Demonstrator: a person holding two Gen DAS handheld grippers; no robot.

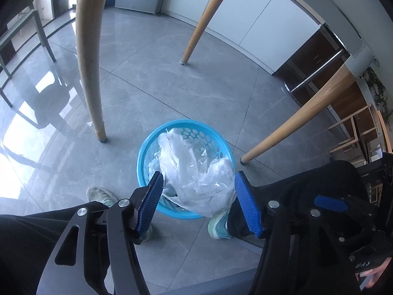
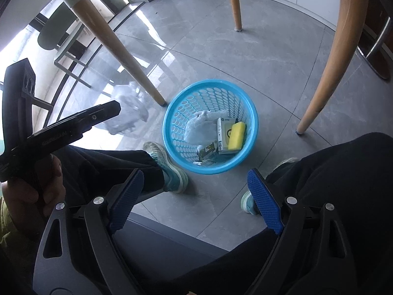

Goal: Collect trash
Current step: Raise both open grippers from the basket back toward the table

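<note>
A blue perforated basket [image 2: 245,98] stands on the grey floor between my feet. It holds a yellow sponge [image 2: 237,132], a white box [image 2: 224,135], a crumpled clear bag [image 2: 196,127] and a small dark packet [image 2: 207,152]. My left gripper [image 1: 199,194] is open, with a crumpled clear plastic bag [image 1: 196,172] between its blue pads, above the basket [image 1: 145,152]; whether it touches them I cannot tell. In the right wrist view this bag [image 2: 127,113] appears blurred in the air, left of the basket, at the tip of the left gripper. My right gripper [image 2: 194,196] is open and empty.
Wooden table legs [image 2: 127,59] [image 2: 326,78] [image 2: 233,2] stand around the basket. The person's black trousers and light sneakers [image 2: 169,169] flank it. A green chair [image 2: 61,36] stands at the left, cabinets [image 1: 319,68] at the right.
</note>
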